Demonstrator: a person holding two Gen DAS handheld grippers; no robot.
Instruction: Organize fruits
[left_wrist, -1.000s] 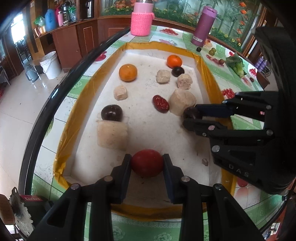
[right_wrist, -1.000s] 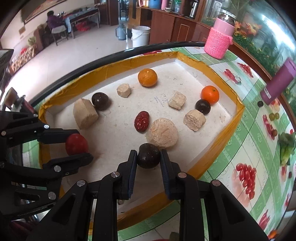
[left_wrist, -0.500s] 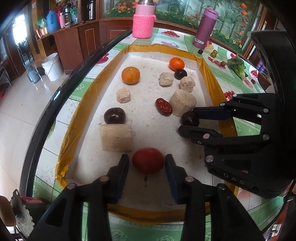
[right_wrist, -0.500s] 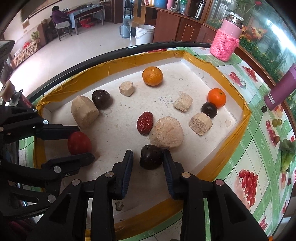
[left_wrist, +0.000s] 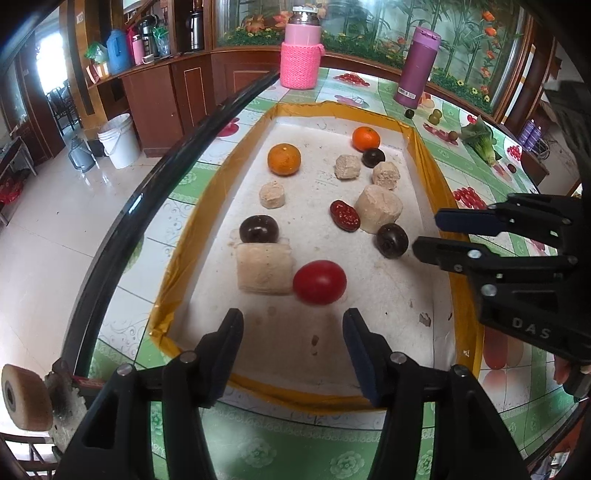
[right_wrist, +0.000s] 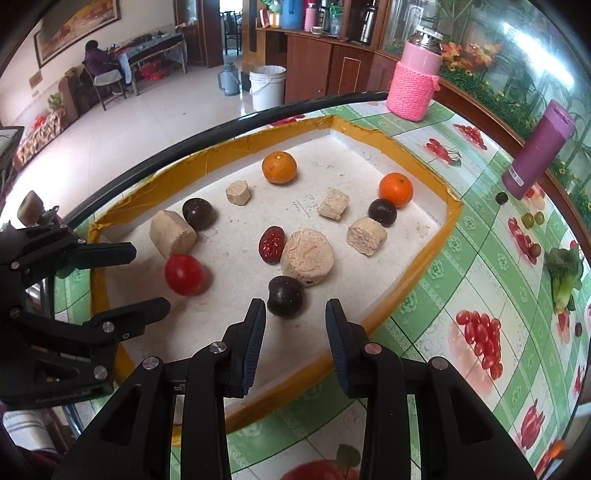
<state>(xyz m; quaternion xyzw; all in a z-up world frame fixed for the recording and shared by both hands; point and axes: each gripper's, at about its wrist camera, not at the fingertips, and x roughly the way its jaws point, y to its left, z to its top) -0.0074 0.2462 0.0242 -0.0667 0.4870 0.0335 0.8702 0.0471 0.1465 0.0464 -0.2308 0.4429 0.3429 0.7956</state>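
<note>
tray (left_wrist: 424, 302): rough matt foam | tomato (left_wrist: 320, 282): glossy smooth | cozy (left_wrist: 300, 64): pink knit

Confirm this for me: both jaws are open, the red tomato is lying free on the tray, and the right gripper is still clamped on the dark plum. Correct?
Not quite. The right gripper is not clamped on the dark plum: its jaws have just been opening, and the right wrist view shows the plum lying free on the tray ahead of them. The rest holds: the left gripper stands open and the red tomato lies free.
</note>
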